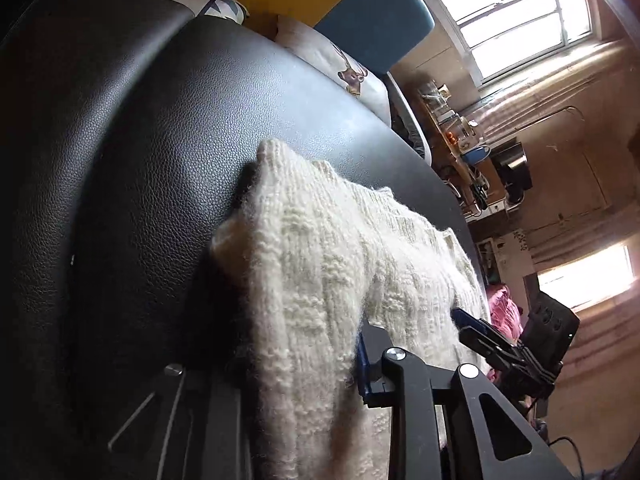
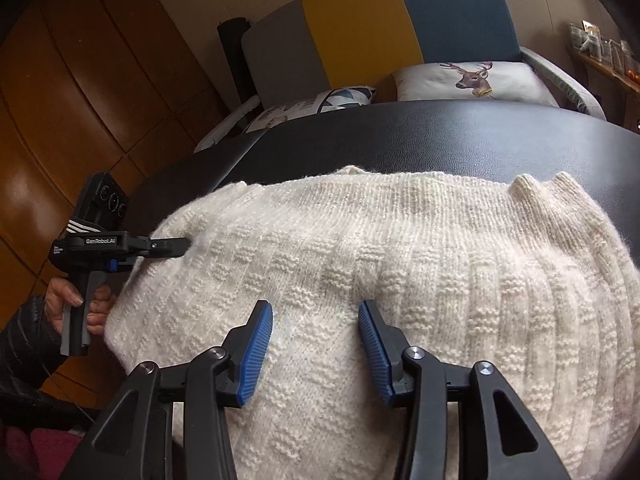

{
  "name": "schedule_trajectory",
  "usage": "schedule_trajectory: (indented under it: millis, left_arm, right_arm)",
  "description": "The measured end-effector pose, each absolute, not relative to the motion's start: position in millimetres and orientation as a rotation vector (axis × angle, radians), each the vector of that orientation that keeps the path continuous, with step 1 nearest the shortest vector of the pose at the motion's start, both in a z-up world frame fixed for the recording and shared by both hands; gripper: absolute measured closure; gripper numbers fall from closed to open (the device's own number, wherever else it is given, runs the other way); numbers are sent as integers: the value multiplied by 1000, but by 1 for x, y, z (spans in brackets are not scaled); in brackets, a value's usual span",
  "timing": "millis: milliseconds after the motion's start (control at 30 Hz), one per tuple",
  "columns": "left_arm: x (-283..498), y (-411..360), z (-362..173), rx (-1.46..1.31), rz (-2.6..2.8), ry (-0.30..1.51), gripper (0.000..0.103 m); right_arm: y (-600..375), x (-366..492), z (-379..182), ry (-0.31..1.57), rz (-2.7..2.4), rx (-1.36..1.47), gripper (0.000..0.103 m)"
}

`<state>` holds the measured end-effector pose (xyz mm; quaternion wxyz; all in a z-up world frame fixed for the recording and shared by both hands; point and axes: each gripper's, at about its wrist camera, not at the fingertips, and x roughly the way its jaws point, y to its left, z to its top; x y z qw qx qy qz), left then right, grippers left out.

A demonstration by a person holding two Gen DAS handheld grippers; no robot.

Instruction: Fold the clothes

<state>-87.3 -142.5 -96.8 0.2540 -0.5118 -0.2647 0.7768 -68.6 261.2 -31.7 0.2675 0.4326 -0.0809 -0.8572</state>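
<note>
Two cushions [image 2: 472, 80] lie behind the sweater [image 2: 400, 260].

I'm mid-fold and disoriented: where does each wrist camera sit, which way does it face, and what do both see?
Left wrist: on the left claw, rolled sideways, looking along the black table and the cream sweater it grips; the right claw shows beyond.
Right wrist: on the open right claw, above the sweater, facing the sofa; the left claw and the holding hand show at left.
Shared: sweater, table, deer cushion.
</note>
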Motion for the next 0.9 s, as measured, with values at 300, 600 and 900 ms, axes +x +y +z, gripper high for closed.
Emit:
schedule_trajectory:
  millis: [300, 600, 900]
  left_arm:
    - [-104, -196, -78, -1388, 2223, -732, 78]
    - [-106, -215, -71, -1408, 2209, -716, 78]
    - [-85, -221, -46, -1071, 1946, -1180, 79]
  right_arm:
    - [310, -67, -11, -25, -2222, 1260, 57]
    - [269, -116, -50, 343, -2047, 1467, 57]
    - [268, -98, -66, 58, -2213, 1541, 51]
